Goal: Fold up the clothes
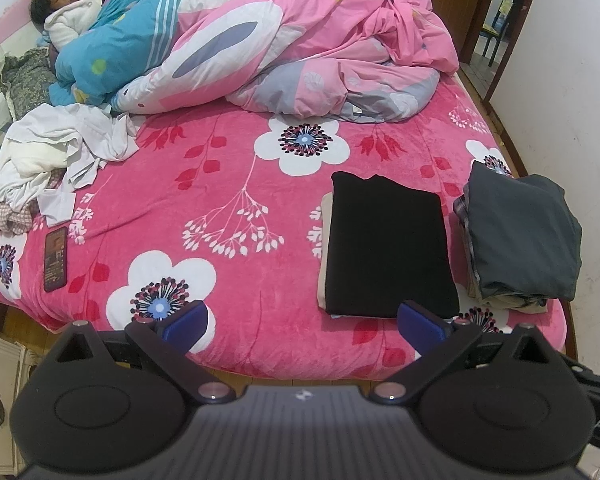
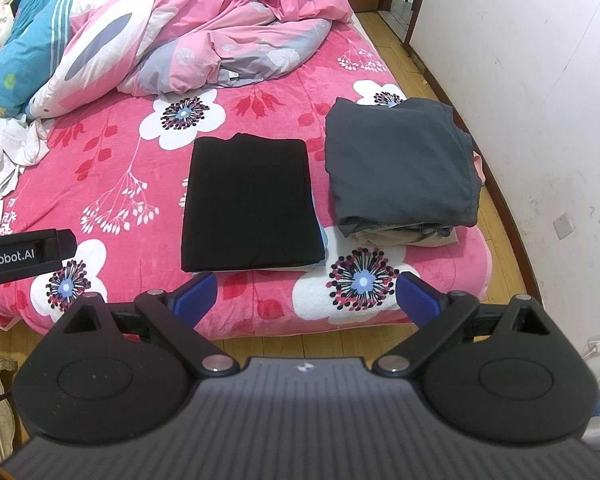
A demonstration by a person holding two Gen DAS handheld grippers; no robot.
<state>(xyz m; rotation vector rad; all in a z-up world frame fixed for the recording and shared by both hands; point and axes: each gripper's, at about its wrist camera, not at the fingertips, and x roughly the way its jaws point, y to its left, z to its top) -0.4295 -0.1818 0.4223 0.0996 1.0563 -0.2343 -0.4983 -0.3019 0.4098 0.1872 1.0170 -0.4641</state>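
A folded black garment (image 1: pixel 388 244) (image 2: pixel 250 204) lies flat near the bed's front edge, on top of other folded pieces. To its right stands a stack topped by a folded dark grey garment (image 1: pixel 524 232) (image 2: pixel 400 164). A heap of unfolded white clothes (image 1: pixel 56 156) (image 2: pixel 8 148) lies at the left of the bed. My left gripper (image 1: pixel 302 326) hovers open over the front edge, left of the black garment, holding nothing. My right gripper (image 2: pixel 306 296) is open and empty just in front of the black garment. The left gripper's body (image 2: pixel 20 256) shows at the left of the right wrist view.
A pink flowered bedspread (image 1: pixel 228 200) (image 2: pixel 112 168) covers the bed. A person (image 1: pixel 64 4) lies under a blue and pink duvet (image 1: pixel 300 40) (image 2: pixel 204 28) at the back. A phone (image 1: pixel 56 258) rests near the white heap. A white wall (image 2: pixel 540 80) and wooden floor (image 2: pixel 496 216) run along the right.
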